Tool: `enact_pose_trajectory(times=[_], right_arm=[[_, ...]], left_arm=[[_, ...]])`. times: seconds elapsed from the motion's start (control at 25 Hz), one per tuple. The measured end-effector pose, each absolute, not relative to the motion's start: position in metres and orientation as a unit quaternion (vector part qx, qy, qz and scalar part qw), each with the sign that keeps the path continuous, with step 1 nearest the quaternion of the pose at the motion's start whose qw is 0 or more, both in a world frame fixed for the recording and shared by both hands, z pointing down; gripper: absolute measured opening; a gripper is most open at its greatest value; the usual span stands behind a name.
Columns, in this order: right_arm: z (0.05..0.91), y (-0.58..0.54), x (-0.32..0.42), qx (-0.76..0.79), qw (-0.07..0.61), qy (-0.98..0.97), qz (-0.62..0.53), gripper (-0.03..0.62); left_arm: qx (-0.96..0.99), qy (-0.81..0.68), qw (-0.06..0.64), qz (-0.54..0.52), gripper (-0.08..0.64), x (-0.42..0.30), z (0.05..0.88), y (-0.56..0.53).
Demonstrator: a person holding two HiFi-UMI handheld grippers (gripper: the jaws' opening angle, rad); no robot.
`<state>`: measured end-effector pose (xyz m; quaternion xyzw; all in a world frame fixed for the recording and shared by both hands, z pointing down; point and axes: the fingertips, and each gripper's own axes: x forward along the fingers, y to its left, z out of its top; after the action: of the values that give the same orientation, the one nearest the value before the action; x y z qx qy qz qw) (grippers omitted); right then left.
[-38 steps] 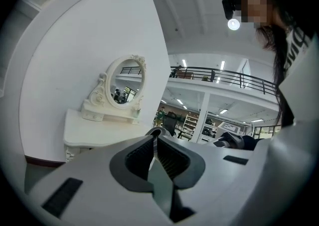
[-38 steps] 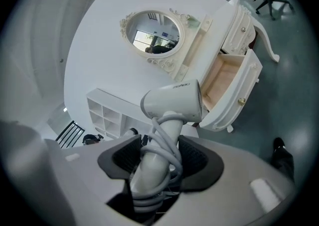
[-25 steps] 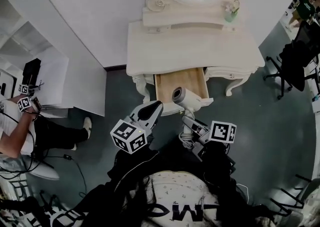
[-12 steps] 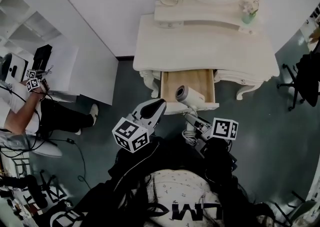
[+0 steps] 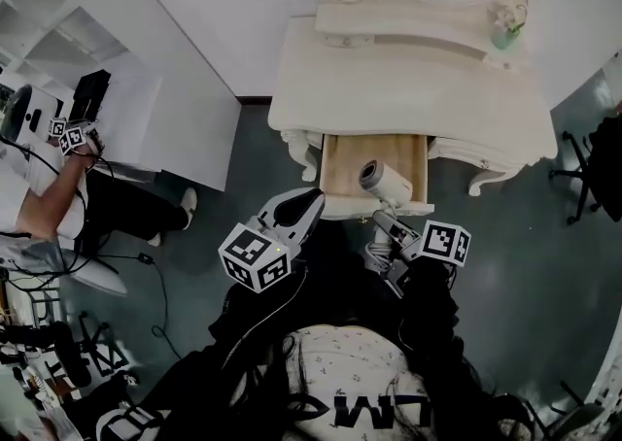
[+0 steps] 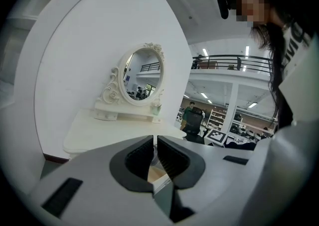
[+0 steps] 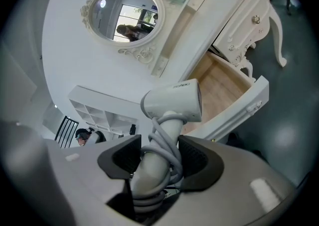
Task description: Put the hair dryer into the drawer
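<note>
Forward and lower than 1 second ago in the head view, the hair dryer [image 5: 381, 180] hangs over the open drawer [image 5: 345, 165]. In the left gripper view, the left gripper [image 6: 155, 145] is closed and empty. In the right gripper view, the right gripper [image 7: 159, 156] clamps the handle wrapped in cord [image 7: 169, 145]; loose loops could let the dryer twist and strike the drawer front [image 7: 249, 104].

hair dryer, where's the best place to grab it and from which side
Grip the hair dryer by its handle, coming from the butt end as the right gripper does. Wound with cord, the handle fits between the jaws; the wider barrel is left free to enter the drawer.
</note>
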<state>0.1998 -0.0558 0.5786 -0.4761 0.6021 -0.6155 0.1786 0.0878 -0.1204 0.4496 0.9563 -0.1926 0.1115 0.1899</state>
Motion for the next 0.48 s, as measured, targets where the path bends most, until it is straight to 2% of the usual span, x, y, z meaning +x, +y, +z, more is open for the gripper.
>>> enact_pose_trajectory(times=[0.32,0.48], right_arm=[[0.615,-0.075,0.237,-0.512,0.179,0.547,-0.638,0.244],[0.635,-0.088,0.256,-0.532,0.144,0.533,-0.642,0.244]], left_arm=[[0.963,-0.15,0.19,0.115,0.002,0.127,0.45,-0.146],[0.964,-0.138,0.191,0.122,0.002,0.136,0.453,-0.165]])
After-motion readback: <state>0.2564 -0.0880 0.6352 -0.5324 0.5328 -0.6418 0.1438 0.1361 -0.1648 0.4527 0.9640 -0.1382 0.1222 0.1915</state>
